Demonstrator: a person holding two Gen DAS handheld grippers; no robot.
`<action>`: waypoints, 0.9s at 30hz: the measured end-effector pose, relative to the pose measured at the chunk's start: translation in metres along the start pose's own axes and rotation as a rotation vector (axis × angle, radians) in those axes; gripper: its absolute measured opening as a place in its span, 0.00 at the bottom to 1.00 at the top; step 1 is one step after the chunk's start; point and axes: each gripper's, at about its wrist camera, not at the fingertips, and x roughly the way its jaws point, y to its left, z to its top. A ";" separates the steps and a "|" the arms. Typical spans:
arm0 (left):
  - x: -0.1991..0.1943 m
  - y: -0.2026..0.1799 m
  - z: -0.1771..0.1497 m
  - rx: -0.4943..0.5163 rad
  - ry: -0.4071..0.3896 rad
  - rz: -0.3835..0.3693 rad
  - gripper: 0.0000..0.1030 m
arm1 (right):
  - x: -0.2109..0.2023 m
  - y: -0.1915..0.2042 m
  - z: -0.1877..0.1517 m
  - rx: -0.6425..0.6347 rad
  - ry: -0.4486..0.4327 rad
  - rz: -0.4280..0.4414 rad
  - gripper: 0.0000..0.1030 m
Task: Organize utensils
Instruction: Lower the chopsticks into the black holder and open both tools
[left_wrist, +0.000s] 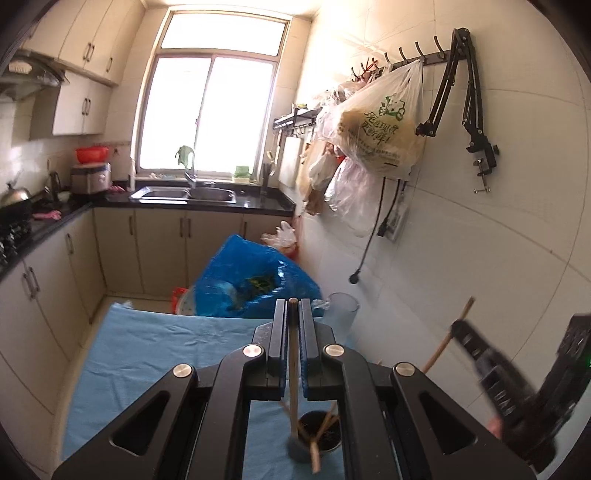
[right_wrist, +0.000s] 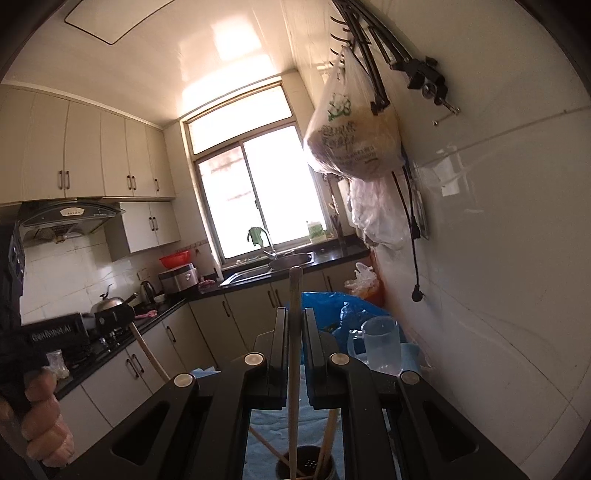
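My left gripper is shut on a wooden-handled utensil whose grey head hangs beside the rim of a dark utensil holder on the blue cloth. Several wooden chopsticks stand in the holder. My right gripper is shut on a wooden chopstick that points down into the same holder. The right gripper also shows at the right of the left wrist view, holding that stick. The left gripper shows at the left of the right wrist view.
A frosted plastic mug stands at the table's far right by the tiled wall, also in the left wrist view. A blue plastic bag lies beyond the table. Counter, sink and cabinets lie behind. Bags hang on wall hooks.
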 end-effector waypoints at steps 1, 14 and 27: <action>0.007 -0.003 0.001 -0.005 0.005 -0.010 0.05 | 0.005 -0.003 -0.002 -0.001 0.003 -0.008 0.07; 0.068 -0.004 -0.043 -0.009 0.120 -0.035 0.05 | 0.055 -0.028 -0.032 0.027 0.092 -0.035 0.07; 0.087 0.010 -0.077 -0.021 0.221 -0.036 0.05 | 0.073 -0.028 -0.070 0.017 0.204 -0.040 0.08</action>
